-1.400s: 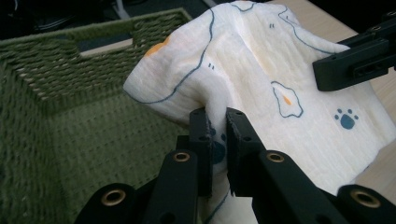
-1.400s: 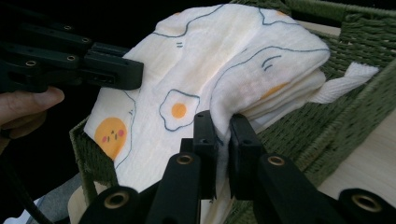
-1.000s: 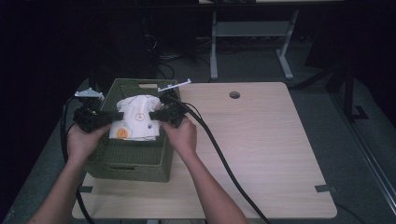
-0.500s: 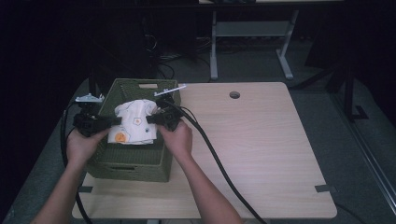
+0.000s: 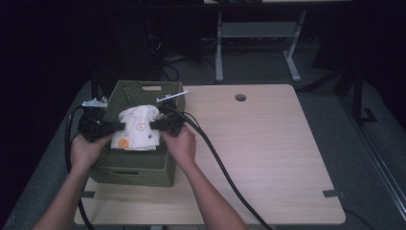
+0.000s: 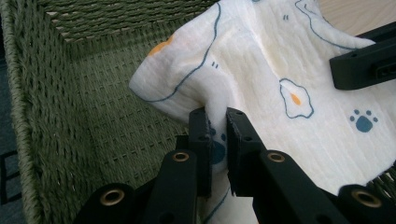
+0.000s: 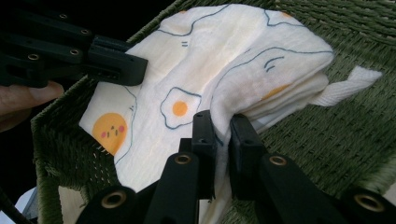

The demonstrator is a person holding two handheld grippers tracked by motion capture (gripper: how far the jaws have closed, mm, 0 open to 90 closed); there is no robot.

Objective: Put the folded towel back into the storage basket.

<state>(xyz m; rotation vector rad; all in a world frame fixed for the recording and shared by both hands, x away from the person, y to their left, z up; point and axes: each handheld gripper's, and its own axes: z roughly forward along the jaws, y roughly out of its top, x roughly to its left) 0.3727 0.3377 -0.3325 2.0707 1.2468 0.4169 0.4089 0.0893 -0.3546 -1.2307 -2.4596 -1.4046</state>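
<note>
Both jaws clamped on the cloth (image 5: 138, 128)
Left gripper (image 5: 115, 127) and right gripper (image 5: 154, 124) pinch opposite edges, stretching it sideways over the green basket (image 5: 143, 165).

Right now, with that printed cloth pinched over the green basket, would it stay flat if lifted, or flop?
Probably flop: the cloth already sags and puckers where the right tongs and left tongs pinch it. It looks thin and light, so likely easy to lift. Its folded layers might slide apart over the woven basket.
</note>
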